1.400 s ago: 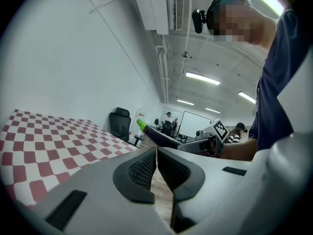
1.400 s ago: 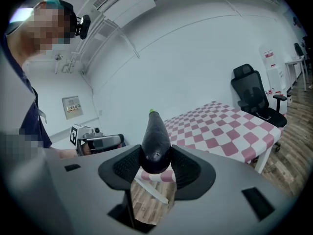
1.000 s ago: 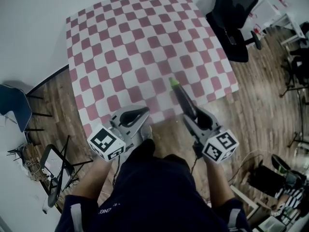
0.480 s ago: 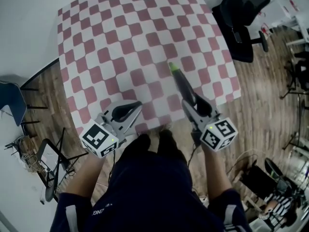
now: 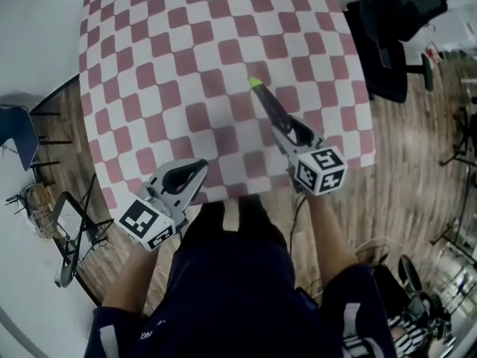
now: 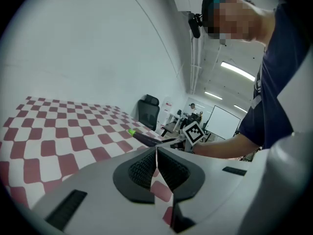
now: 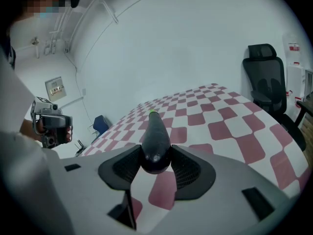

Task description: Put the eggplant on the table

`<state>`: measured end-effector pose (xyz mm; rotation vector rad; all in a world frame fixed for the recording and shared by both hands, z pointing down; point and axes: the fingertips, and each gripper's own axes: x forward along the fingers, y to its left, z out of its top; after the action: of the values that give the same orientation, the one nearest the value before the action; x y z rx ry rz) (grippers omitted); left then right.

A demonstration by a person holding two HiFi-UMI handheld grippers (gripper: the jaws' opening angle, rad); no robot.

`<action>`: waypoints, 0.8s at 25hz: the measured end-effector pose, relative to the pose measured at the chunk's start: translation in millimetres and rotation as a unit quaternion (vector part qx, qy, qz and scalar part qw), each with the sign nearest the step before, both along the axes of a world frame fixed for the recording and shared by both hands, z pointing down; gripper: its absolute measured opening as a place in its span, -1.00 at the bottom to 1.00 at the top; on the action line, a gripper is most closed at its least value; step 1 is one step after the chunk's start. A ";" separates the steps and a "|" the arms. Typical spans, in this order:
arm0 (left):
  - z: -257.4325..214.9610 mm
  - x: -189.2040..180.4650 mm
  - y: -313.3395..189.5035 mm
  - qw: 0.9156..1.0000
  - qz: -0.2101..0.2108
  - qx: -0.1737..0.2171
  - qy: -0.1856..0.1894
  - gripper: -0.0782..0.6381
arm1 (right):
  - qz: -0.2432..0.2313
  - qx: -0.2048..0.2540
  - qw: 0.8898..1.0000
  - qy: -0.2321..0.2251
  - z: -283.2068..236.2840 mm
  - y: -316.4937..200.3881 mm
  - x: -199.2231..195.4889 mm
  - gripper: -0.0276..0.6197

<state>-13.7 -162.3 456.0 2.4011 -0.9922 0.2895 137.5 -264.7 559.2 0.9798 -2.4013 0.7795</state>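
Observation:
A dark, slim eggplant (image 5: 268, 103) with a green tip sticks out of my right gripper (image 5: 287, 129), whose jaws are shut on its thick end. It hangs above the near right part of the red-and-white checked table (image 5: 171, 58). In the right gripper view the eggplant (image 7: 155, 136) is pinched between the two pads of my right gripper (image 7: 156, 163) and points out over the cloth. My left gripper (image 5: 192, 174) is at the table's near edge, shut and holding nothing; in its own view the left gripper (image 6: 156, 168) has its pads almost touching. That view also catches the eggplant (image 6: 145, 137).
A black office chair (image 5: 399, 39) stands beside the table's right edge. At the left are a blue chair (image 5: 16, 144) and a folding stand (image 5: 71, 233) on the wooden floor. A white wall runs behind the table.
Both grippers have come forward and down toward the table. The right one has carried the eggplant farther out over the cloth. The left one now reaches the near edge.

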 end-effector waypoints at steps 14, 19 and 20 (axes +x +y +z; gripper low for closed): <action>32.7 19.1 -23.0 0.999 -0.030 -0.041 -0.002 -0.69 | -0.082 -0.012 0.992 0.100 78.1 -32.2 -5.2 -0.28; 34.9 18.2 -27.2 0.998 -0.032 -0.044 -0.003 -0.69 | -0.106 -0.011 0.983 0.149 94.9 -30.4 -3.5 -0.28; 35.7 17.6 -27.6 0.998 -0.032 -0.045 -0.003 -0.69 | -0.110 -0.010 0.981 0.156 96.7 -29.7 -4.2 -0.28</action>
<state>3.9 -189.9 491.7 2.2834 -1.0354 0.3122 133.3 -294.4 655.8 0.7479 -2.1760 0.5239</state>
